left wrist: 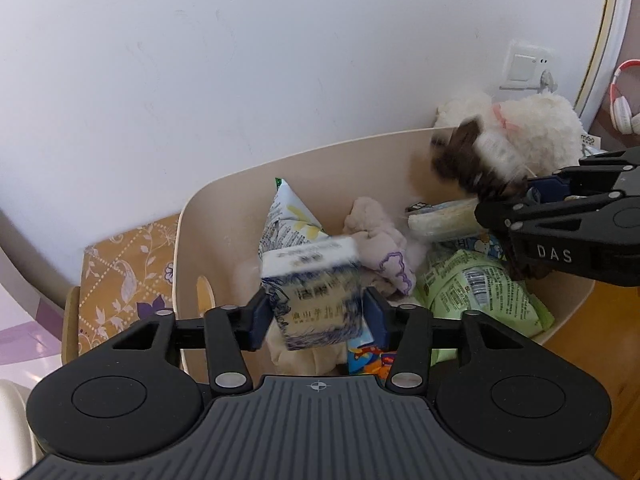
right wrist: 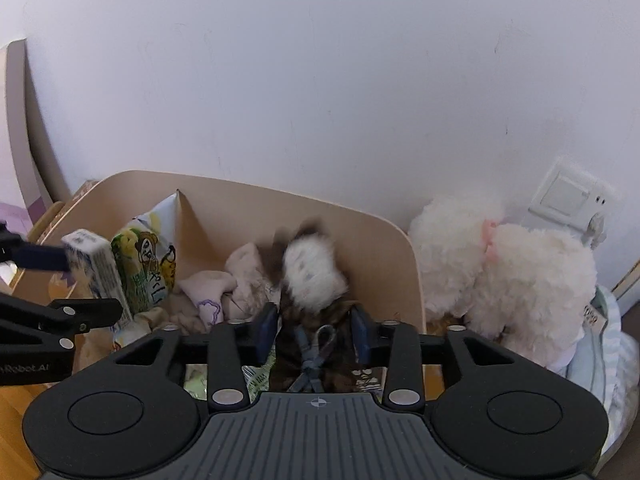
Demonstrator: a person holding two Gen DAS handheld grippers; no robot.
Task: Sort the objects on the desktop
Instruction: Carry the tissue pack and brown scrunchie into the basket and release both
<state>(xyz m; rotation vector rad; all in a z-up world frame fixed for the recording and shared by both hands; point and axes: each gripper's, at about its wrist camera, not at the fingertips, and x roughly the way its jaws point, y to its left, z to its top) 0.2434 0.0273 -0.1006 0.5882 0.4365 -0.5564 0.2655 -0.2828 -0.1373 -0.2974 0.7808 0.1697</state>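
My left gripper (left wrist: pixel 318 316) hangs over a beige bin (left wrist: pixel 304 152) with a white-and-blue carton (left wrist: pixel 316 300) between its blue pads. The carton is tilted and blurred, and a thin gap shows at each pad, so the jaws stand open around it. My right gripper (right wrist: pixel 316 332) is over the same bin (right wrist: pixel 248 188), with a brown-and-white plush toy (right wrist: pixel 312 276) between its pads, blurred and clear of both. In the left wrist view the toy (left wrist: pixel 472 160) sits at the right gripper (left wrist: pixel 508 200). The carton (right wrist: pixel 96 264) also shows at the left of the right wrist view.
The bin holds a triangular snack pack (left wrist: pixel 288 216), a crumpled beige cloth (left wrist: pixel 376 236) and a green snack bag (left wrist: pixel 476 288). A white fluffy plush (right wrist: pixel 520 272) stands right of the bin by a wall socket (right wrist: pixel 568 196). A patterned chair cushion (left wrist: pixel 124 264) lies left.
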